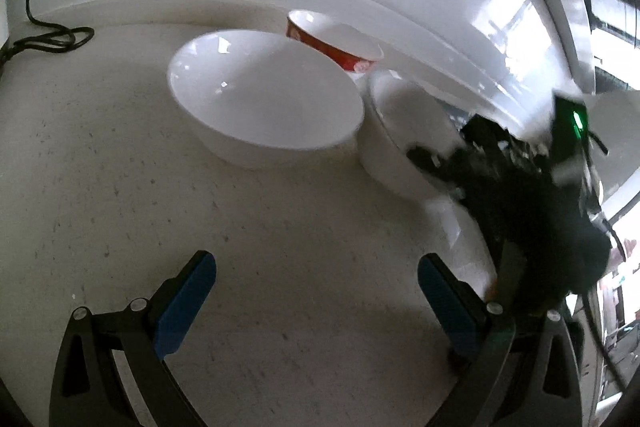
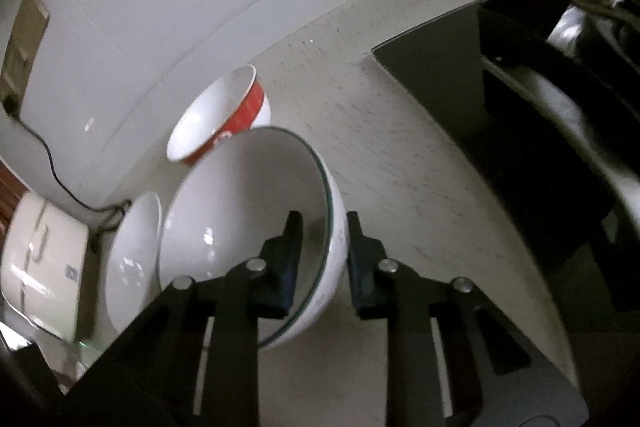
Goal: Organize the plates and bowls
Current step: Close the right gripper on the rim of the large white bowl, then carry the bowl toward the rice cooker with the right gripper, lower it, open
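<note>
A large white bowl (image 1: 264,95) sits on the pale counter (image 1: 240,227). Behind it stands a red-and-white bowl (image 1: 332,41). To its right is a white green-rimmed bowl (image 1: 400,139), tilted, with the right gripper (image 1: 436,157) clamped on its rim. My left gripper (image 1: 316,267) is open and empty above bare counter in front of the bowls. In the right wrist view my right gripper (image 2: 322,223) is shut on the green-rimmed bowl (image 2: 244,211), one finger inside, one outside. The red bowl (image 2: 224,115) is behind it and the large white bowl (image 2: 134,259) is to its left.
A white plate (image 1: 460,231) lies on the counter under the right gripper. A black cable (image 1: 48,35) lies at the back left by the white wall. A cream appliance (image 2: 44,263) stands at the left. A dark cooktop (image 2: 460,87) lies at the right.
</note>
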`<state>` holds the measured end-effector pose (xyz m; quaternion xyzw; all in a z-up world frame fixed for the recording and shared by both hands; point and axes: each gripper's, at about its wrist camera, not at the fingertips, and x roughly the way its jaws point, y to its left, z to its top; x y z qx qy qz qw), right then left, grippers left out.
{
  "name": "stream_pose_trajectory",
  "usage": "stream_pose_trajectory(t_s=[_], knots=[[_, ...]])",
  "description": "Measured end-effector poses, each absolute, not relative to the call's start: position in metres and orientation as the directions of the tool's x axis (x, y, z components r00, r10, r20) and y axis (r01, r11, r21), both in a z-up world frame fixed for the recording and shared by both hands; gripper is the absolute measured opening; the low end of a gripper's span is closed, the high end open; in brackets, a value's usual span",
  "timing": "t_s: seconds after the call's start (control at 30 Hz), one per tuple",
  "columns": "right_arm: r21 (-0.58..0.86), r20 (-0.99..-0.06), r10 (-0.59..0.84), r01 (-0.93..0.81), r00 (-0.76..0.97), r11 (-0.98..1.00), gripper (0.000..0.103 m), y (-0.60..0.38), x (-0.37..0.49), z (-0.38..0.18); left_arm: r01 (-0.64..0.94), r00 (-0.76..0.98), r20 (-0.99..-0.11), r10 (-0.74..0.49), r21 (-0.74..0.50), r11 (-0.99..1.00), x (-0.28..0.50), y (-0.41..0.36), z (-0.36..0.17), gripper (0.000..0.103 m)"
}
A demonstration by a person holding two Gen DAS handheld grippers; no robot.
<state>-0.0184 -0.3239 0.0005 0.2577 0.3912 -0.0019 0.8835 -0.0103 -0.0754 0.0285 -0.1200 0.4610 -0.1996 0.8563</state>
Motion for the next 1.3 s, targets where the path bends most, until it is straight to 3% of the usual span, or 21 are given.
stream_pose_trajectory(t_s=[0.43, 0.6, 0.77, 0.8, 0.87, 0.9, 0.93, 1.03, 1.3], knots=[[0.429, -0.704, 0.234, 0.140, 0.670, 0.892, 0.026, -0.332, -0.104, 0.001, 0.240, 0.472, -0.678, -0.564, -0.517, 0.822, -0.006, -0.068, 0.027, 0.102], [0.408, -0.709, 0.215, 0.142, 0.671, 0.902, 0.025, -0.330, -0.113, 0.003, 0.250, 0.469, -0.594, -0.654, -0.622, 0.743, -0.003, -0.059, 0.033, 0.102], [0.400, -0.711, 0.229, 0.114, 0.665, 0.909, 0.025, -0.317, -0.114, 0.005, 0.334, 0.483, -0.637, -0.601, -0.501, 0.799, -0.011, -0.086, 0.038, 0.101], [0.399, -0.711, 0.232, 0.109, 0.664, 0.911, 0.025, -0.314, -0.115, 0.005, 0.357, 0.491, -0.645, -0.586, -0.465, 0.810, -0.015, -0.093, 0.039, 0.094], [0.397, -0.712, 0.235, 0.104, 0.661, 0.912, 0.025, -0.308, -0.115, 0.003, 0.394, 0.521, -0.662, -0.539, -0.374, 0.840, -0.022, -0.101, 0.041, 0.064], [0.400, -0.711, 0.238, 0.101, 0.662, 0.911, 0.025, -0.306, -0.116, 0.003, 0.394, 0.541, -0.683, -0.491, -0.310, 0.865, -0.024, -0.106, 0.041, 0.036], [0.401, -0.711, 0.240, 0.101, 0.661, 0.911, 0.025, -0.304, -0.117, 0.003, 0.410, 0.535, -0.686, -0.493, -0.299, 0.862, -0.026, -0.109, 0.040, 0.024], [0.411, -0.706, 0.256, 0.088, 0.661, 0.907, 0.025, -0.295, -0.119, 0.005, 0.405, 0.548, -0.690, -0.473, -0.277, 0.872, -0.037, -0.104, 0.042, 0.013], [0.448, -0.692, 0.334, 0.017, 0.640, 0.894, 0.025, -0.253, -0.117, 0.008, 0.293, 0.611, -0.657, -0.441, -0.330, 0.897, -0.053, -0.051, 0.037, 0.013]])
